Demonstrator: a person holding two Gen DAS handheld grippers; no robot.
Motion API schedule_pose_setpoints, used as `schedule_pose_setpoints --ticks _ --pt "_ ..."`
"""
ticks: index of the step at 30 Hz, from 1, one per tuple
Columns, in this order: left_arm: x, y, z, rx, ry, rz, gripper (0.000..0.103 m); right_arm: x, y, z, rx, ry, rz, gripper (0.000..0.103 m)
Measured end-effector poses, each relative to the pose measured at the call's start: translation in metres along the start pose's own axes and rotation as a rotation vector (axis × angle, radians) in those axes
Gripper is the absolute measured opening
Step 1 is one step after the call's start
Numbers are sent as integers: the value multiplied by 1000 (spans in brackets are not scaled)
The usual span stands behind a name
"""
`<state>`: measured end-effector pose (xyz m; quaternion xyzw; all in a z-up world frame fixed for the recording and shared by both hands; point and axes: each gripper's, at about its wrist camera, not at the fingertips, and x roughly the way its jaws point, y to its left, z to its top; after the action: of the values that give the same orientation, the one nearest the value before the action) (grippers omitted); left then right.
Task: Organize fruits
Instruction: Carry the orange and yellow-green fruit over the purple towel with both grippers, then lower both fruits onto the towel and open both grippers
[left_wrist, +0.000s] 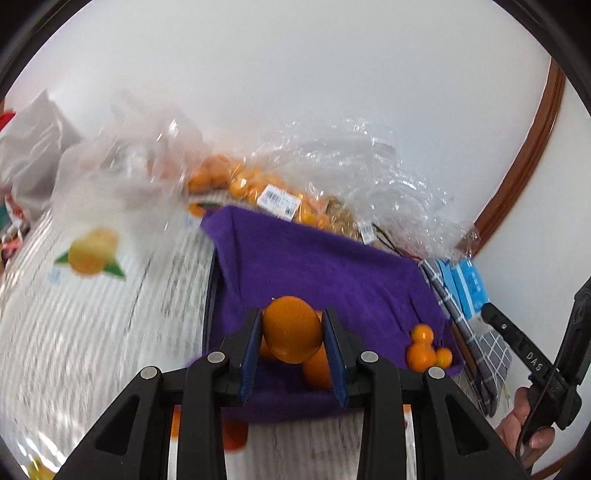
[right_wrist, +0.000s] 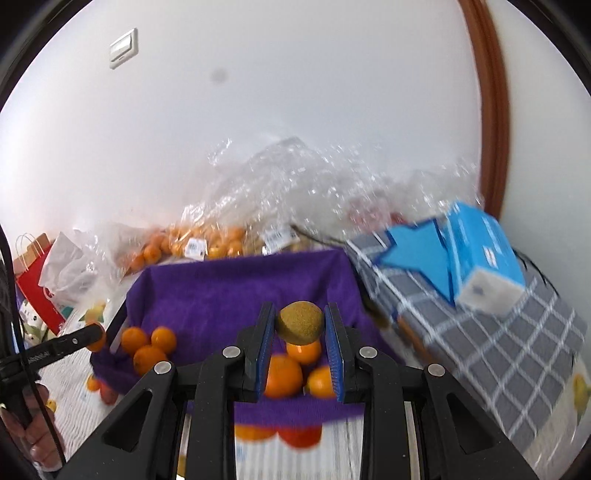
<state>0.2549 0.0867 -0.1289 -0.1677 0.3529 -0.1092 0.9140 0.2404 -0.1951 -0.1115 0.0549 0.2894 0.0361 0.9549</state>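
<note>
Table (left_wrist: 92, 332) has a white striped cover printed with orange-and-leaf pictures; blurred in both views. White wall (right_wrist: 295, 129) behind, light switch (right_wrist: 123, 48) on it, brown wood trim (right_wrist: 489, 110) at the right.

Purple towel (left_wrist: 332, 266) lines a box in the middle of the table. Behind it, crinkled clear plastic bags (left_wrist: 351, 158) hold small oranges (left_wrist: 240, 181); white barcode stickers (left_wrist: 277, 201) on them, print too small to read. Right of the towel: grey checked cloth (right_wrist: 498, 332) with a blue tissue box (right_wrist: 480, 251) on top, its text blurred. Far left in the right view: red paper bag (right_wrist: 35, 288) with a white plastic bag beside it. "DAS" is readable on the other tool's handle in the left view (left_wrist: 533, 362).

Left tongs (left_wrist: 293, 345) pinch an orange (left_wrist: 291, 328), round, smooth, glossy, held above the towel with more orange fruit just below it. Three small oranges (left_wrist: 426, 349) sit clustered on the towel at its right edge, touching each other.

Right tongs (right_wrist: 300, 345) pinch a kiwi (right_wrist: 300, 323), brown-green, fuzzy, oval, held over a pile of oranges (right_wrist: 288, 373) on the towel. Another cluster of oranges (right_wrist: 147, 345) lies on the towel's left side. More orange fruit sits on the table just in front of the towel, blurred.

A hand (left_wrist: 528, 432) grips the right tool's handle.
</note>
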Motion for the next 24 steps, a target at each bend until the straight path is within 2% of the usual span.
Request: schedule_pose_setpoints --ticks 2,6,14,19,24 --pt "10 -5 11 18 2 17 31 15 4 8 -3 8 11 27" --pt "39 -12 24 23 10 -1 31 47 12 12 2 47 39 27" --pt "77 -8 16 22 55 -12 31 98 26 -6 -21 176 77 27" --pt "90 -3 10 8 84 -18 31 110 29 -14 -28 224 100 27" --pt "94 -6 7 34 72 -8 31 111 34 -21 -54 234 117 27"
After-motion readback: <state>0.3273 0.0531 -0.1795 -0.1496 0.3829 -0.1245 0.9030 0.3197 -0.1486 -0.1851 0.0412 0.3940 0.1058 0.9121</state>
